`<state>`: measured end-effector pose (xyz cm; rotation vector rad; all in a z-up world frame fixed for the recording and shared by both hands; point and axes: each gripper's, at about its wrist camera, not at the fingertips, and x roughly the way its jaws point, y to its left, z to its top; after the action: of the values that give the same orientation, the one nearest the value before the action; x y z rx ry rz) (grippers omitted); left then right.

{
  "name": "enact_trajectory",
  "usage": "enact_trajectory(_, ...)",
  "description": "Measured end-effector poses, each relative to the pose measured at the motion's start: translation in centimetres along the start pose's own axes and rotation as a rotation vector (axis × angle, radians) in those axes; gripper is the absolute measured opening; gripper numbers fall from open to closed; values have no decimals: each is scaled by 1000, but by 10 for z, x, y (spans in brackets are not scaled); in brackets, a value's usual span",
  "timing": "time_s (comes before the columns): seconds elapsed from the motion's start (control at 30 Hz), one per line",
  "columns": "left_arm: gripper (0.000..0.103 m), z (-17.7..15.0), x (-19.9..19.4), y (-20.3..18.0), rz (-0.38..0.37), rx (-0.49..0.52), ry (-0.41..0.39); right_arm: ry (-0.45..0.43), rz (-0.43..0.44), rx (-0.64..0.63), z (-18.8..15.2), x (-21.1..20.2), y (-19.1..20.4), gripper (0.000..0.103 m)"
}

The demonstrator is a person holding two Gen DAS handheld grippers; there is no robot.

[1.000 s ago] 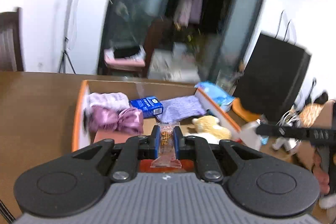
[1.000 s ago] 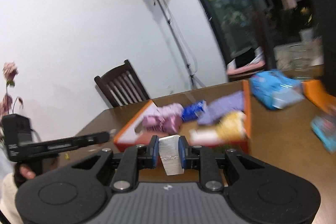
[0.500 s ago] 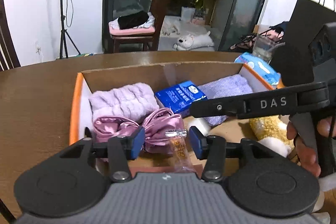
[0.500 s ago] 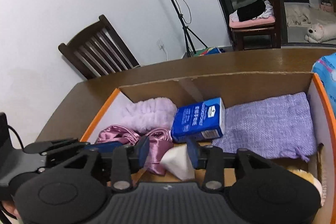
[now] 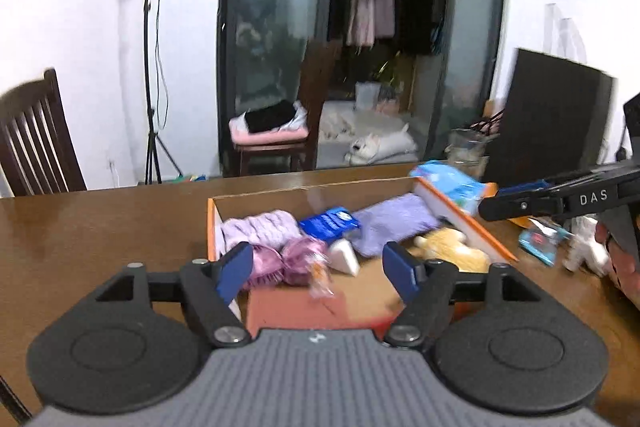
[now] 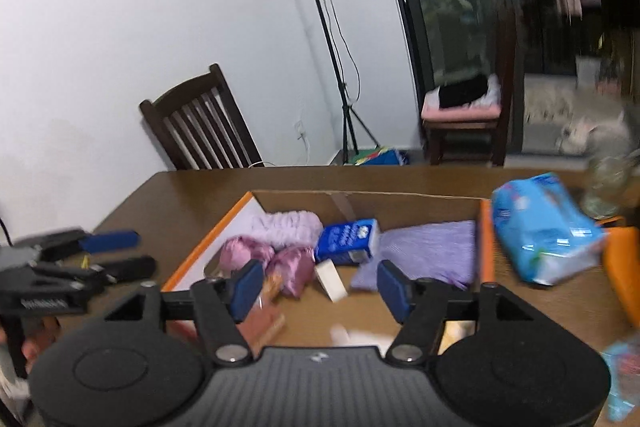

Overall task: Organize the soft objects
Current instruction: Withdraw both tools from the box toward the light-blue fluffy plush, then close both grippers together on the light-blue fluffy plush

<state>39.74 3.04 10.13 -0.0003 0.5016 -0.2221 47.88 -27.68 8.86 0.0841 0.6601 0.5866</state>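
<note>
Through the left wrist camera, you are holding your left gripper (image 5: 318,269) above the near edge of a cardboard box (image 5: 280,193) that is sitting on the brown worktop (image 5: 100,227). Its jaws have just been opening and are now standing wide, with nothing pressed between the blue pads (image 5: 236,269). A small orange snack packet (image 5: 320,277) is showing, blurred, between the jaws, free of both pads and over the box floor. Inside the box a lilac fuzzy headband (image 5: 260,229) is lying at the back left, a pink satin scrunchie (image 5: 288,261) in front of it, a blue carton (image 5: 330,225) in the middle, a purple cloth (image 5: 394,223) to the right, a white wedge (image 5: 344,257) just in front of the carton, and a yellow plush toy (image 5: 452,247) by the right wall. Your right gripper (image 5: 516,203) is reaching in from the right edge, above the worktop beside the box.

Through the right wrist camera, your right gripper (image 6: 320,287) is hanging over the near part of the same box (image 6: 360,195). Its jaws have just been opening too and are standing wide, gripping nothing. The white wedge (image 6: 332,281) is lying between them on the box floor, just in front of the blue carton (image 6: 348,241), and clear of both pads (image 6: 394,291). The scrunchie (image 6: 276,261) and headband (image 6: 286,227) are sitting to the left, the purple cloth (image 6: 424,253) to the right. A blue tissue pack (image 6: 544,231) is resting on the worktop (image 6: 180,187) just outside the box's right wall. Your left gripper (image 6: 92,257) is showing at the left edge, jaws apart.
</note>
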Motion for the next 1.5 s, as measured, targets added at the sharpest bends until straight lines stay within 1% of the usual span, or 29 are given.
enact_trajectory(0.07, 78, -22, -34, -13, -7, -20, -42, -25, -14, -40, -18, -29, 5, 67)
enact_trajectory(0.2, 87, -72, -89, -39, -28, -54, -103, -76, -29, -93, -74, -84, 22, 74)
enact_trajectory(0.23, 95, -92, -101, -47, -34, -45, -122, -89, -32, -106, -92, -98, 28, 75)
enact_trajectory(0.27, 98, -109, -110, -53, -32, -31, -133, -100, -26, -111, -108, -107, 32, 79)
enact_trajectory(0.3, 98, -127, -118, -59, -27, -19, -137, -108, -10, -107, -130, -116, 35, 84)
enact_trajectory(0.33, 98, -144, -123, -64, -18, -15, -122, -103, 23, -104, -152, -123, 38, 84)
enact_trajectory(0.37, 98, -160, -127, -69, -12, -32, -92, -97, 59, -85, -170, -129, 38, 84)
enact_trajectory(0.4, 98, -171, -129, -71, -17, -60, -67, -87, 82, -43, -190, -133, 38, 84)
enact_trajectory(0.43, 98, -182, -131, -74, -39, -94, -39, -78, 90, 5, -207, -135, 39, 84)
enact_trajectory(0.47, 98, -190, -134, -77, -70, -113, -14, -69, 96, 61, -223, -137, 38, 84)
enact_trajectory(0.5, 98, -193, -135, -79, -80, -109, -6, -53, 104, 103, -235, -136, 38, 84)
enact_trajectory(0.57, 98, -195, -138, -84, -74, -80, -10, -29, 114, 146, -251, -136, 39, 84)
enact_trajectory(0.63, 98, -192, -137, -88, -77, -66, -25, -22, 102, 156, -255, -135, 42, 83)
enact_trajectory(0.77, 97, -186, -129, -94, -93, -80, -35, -55, 75, 171, -256, -132, 47, 83)
enact_trajectory(0.83, 95, -185, -123, -94, -93, -100, -23, -62, 78, 191, -258, -127, 49, 77)
enact_trajectory(0.87, 89, -185, -118, -92, -84, -125, -18, -63, 80, 199, -258, -123, 49, 73)
enact_trajectory(0.9, 85, -183, -113, -90, -83, -156, -10, -60, 81, 209, -257, -120, 48, 70)
enact_trajectory(0.93, 79, -183, -108, -87, -100, -188, 2, -61, 81, 219, -256, -117, 47, 68)
enact_trajectory(0.97, 76, -183, -103, -84, -121, -223, 15, -62, 81, 225, -256, -113, 46, 62)
enact_trajectory(1.07, 70, -179, -84, -80, -170, -289, 52, -64, 92, 242, -251, -102, 44, 59)
enact_trajectory(1.17, 65, -178, -67, -81, -204, -298, 84, -59, 94, 252, -247, -91, 42, 57)
enact_trajectory(1.23, 59, -178, -55, -81, -225, -299, 113, -46, 95, 257, -245, -82, 41, 55)
enact_trajectory(1.27, 54, -179, -51, -81, -235, -304, 127, -42, 99, 260, -244, -79, 40, 53)
enact_trajectory(1.3, 47, -180, -47, -81, -246, -310, 142, -40, 102, 266, -243, -76, 39, 48)
enact_trajectory(1.33, 45, -181, -43, -80, -259, -315, 157, -34, 107, 273, -243, -72, 38, 46)
enact_trajectory(1.37, 40, -183, -39, -80, -276, -323, 168, -29, 115, 277, -242, -69, 37, 40)
enact_trajectory(1.4, 35, -184, -37, -79, -297, -331, 172, -23, 126, 280, -242, -67, 36, 38)
enact_trajectory(1.43, 34, -184, -36, -77, -315, -340, 172, -18, 131, 278, -242, -65, 37, 38)
enact_trajectory(1.5, 34, -184, -34, -75, -323, -350, 174, -17, 131, 259, -240, -62, 38, 38)
